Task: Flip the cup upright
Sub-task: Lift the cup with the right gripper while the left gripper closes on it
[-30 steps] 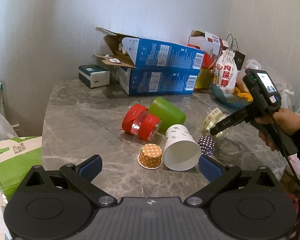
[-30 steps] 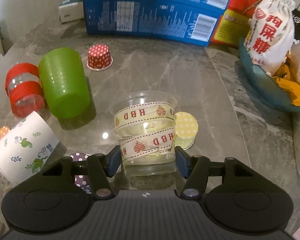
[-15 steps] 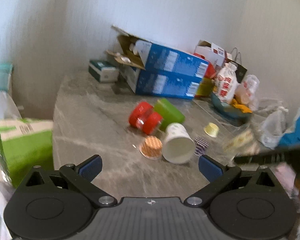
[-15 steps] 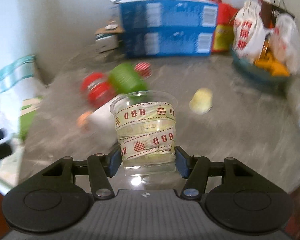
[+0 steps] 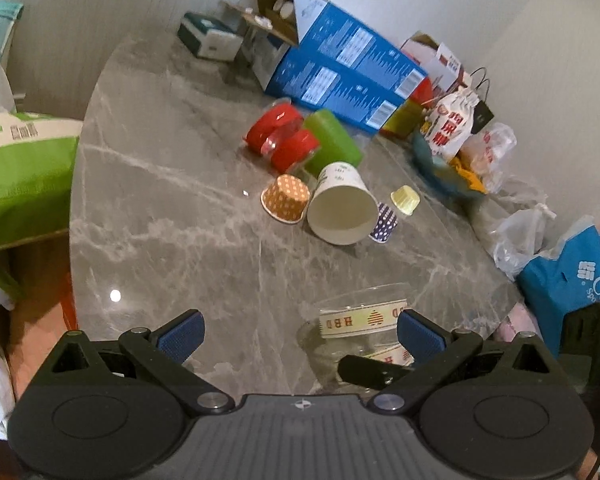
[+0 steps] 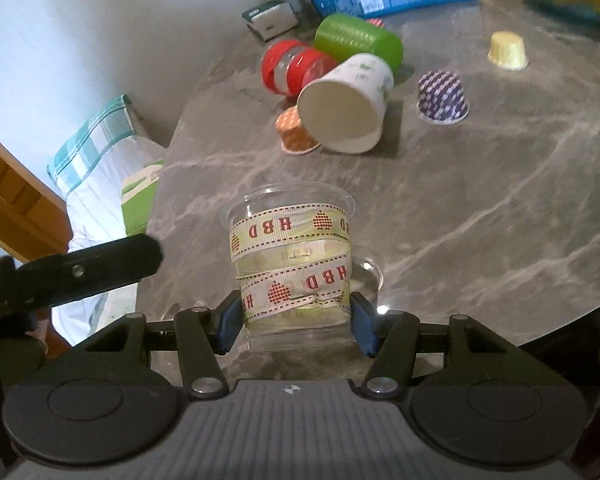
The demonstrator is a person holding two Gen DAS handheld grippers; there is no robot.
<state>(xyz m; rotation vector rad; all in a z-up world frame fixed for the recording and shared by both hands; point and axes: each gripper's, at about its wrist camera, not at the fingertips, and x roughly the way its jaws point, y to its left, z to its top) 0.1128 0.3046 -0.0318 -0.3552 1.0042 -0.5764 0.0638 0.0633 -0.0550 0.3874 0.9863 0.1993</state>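
Note:
My right gripper (image 6: 296, 326) is shut on a clear plastic cup (image 6: 292, 264) wrapped in "HBD" ribbon, held upright, mouth up, near the table's front edge. The same cup (image 5: 362, 322) shows in the left wrist view, just inside my left gripper's right finger (image 5: 418, 334). My left gripper (image 5: 300, 334) is open and empty. A white paper cup (image 5: 342, 208) lies on its side with its mouth toward me. A green cup (image 5: 332, 146) and a red-banded clear cup (image 5: 282, 140) lie on their sides behind it.
Small upside-down baking cups stand around the paper cup: orange dotted (image 5: 286, 198), purple dotted (image 5: 385, 223), yellow (image 5: 406, 199). Blue boxes (image 5: 340, 68) and a bowl with snack bags (image 5: 448, 152) stand at the back. Plastic bags (image 5: 540, 240) are at the right edge of the grey marble table (image 5: 160, 200).
My right gripper has carried the ribbon cup from the middle of the table toward the front edge, beside my left gripper. The left view has risen and tilted down.

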